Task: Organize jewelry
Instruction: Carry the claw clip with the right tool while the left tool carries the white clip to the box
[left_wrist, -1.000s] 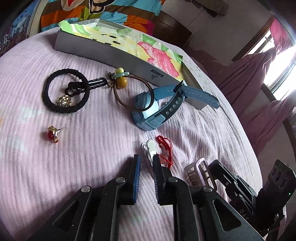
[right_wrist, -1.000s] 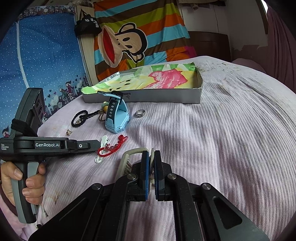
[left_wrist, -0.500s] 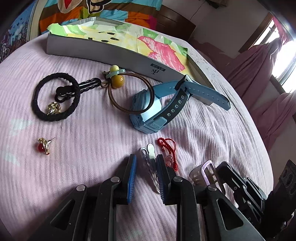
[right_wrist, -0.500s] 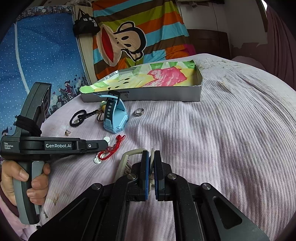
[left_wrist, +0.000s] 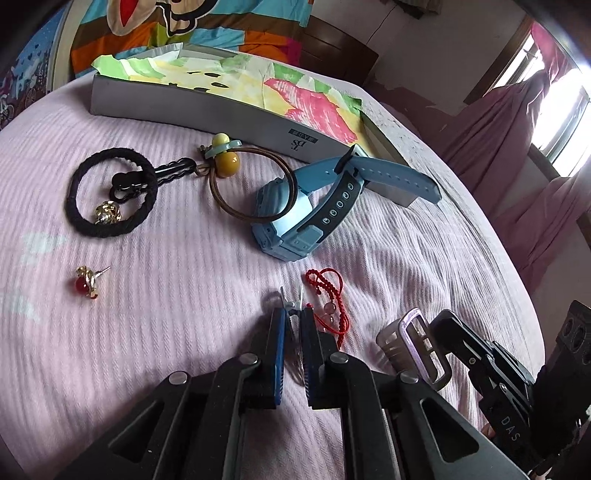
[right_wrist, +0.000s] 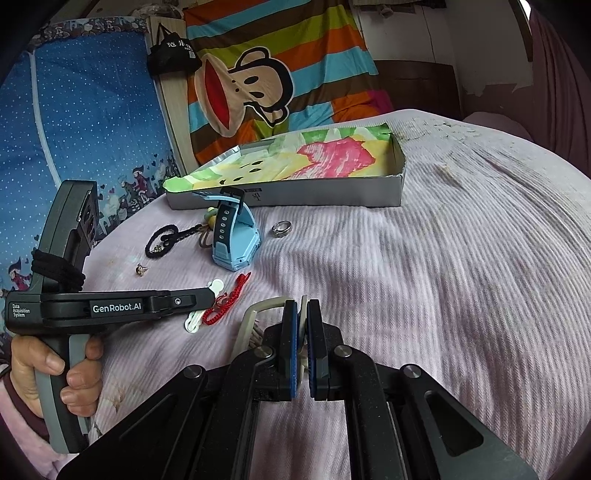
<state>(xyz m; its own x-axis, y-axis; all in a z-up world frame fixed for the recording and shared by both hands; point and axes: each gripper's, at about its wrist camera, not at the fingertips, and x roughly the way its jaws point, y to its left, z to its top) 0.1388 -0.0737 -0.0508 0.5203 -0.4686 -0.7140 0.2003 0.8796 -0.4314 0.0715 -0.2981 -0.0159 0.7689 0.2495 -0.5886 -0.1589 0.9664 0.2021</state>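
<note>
Big pink ribbed bedspread (right_wrist: 461, 258) fills the scene, and at its far side sits the shallow grey box (right_wrist: 332, 192) lined with bright painted paper. Near the box's front wall stands the blue watch (left_wrist: 295, 221), strap looped up against that wall. The left gripper (left_wrist: 292, 321) is low over the spread with its two blue-padded jaws drawn in around the white hair clip (left_wrist: 291, 301); the clip's tip pokes out past them, and they look pressed on it. In the right-wrist view a hand (right_wrist: 62, 373) grips that tool's handle at the near left. The right gripper (right_wrist: 303, 314) has its jaws nearly together, pinching a pale clasp-like frame (left_wrist: 417, 343) whose loop sticks out to one side. Left of the watch lies the black hair tie (left_wrist: 110, 195) with a gold trinket (left_wrist: 107, 213) inside its ring, and a brown elastic (left_wrist: 251, 184) with yellow beads touches the watch. The red cord bracelet (left_wrist: 328, 295) lies just right of the clip. A red-stone earring (left_wrist: 88, 282) sits alone at the left, and a silver ring (right_wrist: 281, 228) rests right of the watch.
</note>
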